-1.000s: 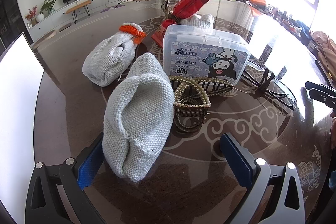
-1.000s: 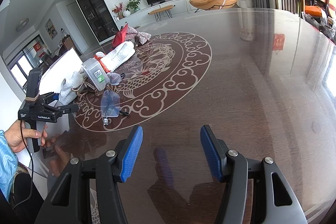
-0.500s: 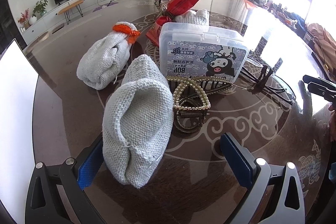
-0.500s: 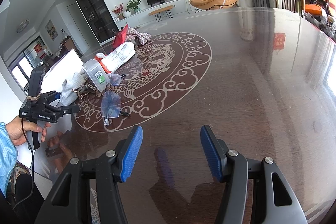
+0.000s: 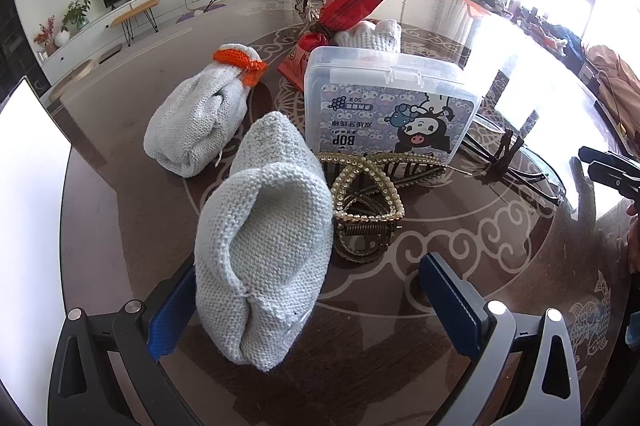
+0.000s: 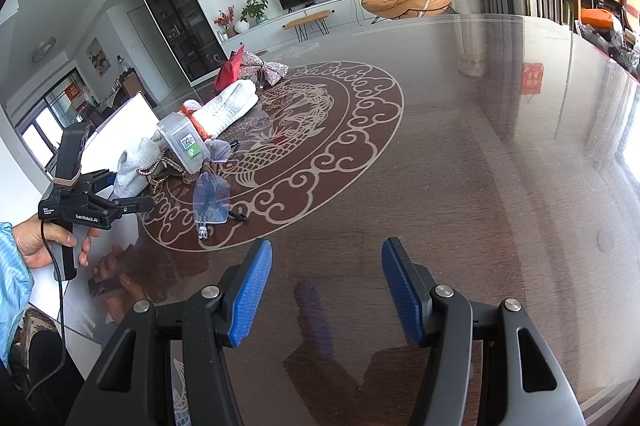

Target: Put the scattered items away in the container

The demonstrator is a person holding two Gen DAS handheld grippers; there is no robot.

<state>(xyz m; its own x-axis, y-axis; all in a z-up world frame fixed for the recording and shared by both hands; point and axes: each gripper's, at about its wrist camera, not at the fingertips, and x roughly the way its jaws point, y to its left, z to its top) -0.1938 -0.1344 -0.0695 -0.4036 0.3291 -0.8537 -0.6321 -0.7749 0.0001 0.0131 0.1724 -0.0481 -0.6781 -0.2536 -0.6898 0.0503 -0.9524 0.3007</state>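
Left gripper [image 5: 312, 302]: I am holding it with its fingers spread wide and grasping nothing.
Grey knitted roll [image 5: 264, 238]: it is lying between my left fingers, hard against the left pad [image 5: 170, 310] and well apart from the right pad.
Pearl hair claw [image 5: 366, 210]: it is sitting just ahead of the fingers, touching the roll's right side.
Clear plastic box [image 5: 384, 106]: it is standing closed beyond the claw.
Orange-cuffed knitted roll [image 5: 200, 122]: it is lying ahead and left of the fingers.
Glasses [image 5: 516, 166]: they are lying ahead and right.
Right gripper [image 6: 326, 290]: I am holding it released, fingers apart over bare table [image 6: 480, 146], nothing between them.
Scattered items: they are sitting far ahead-left of my right fingers.
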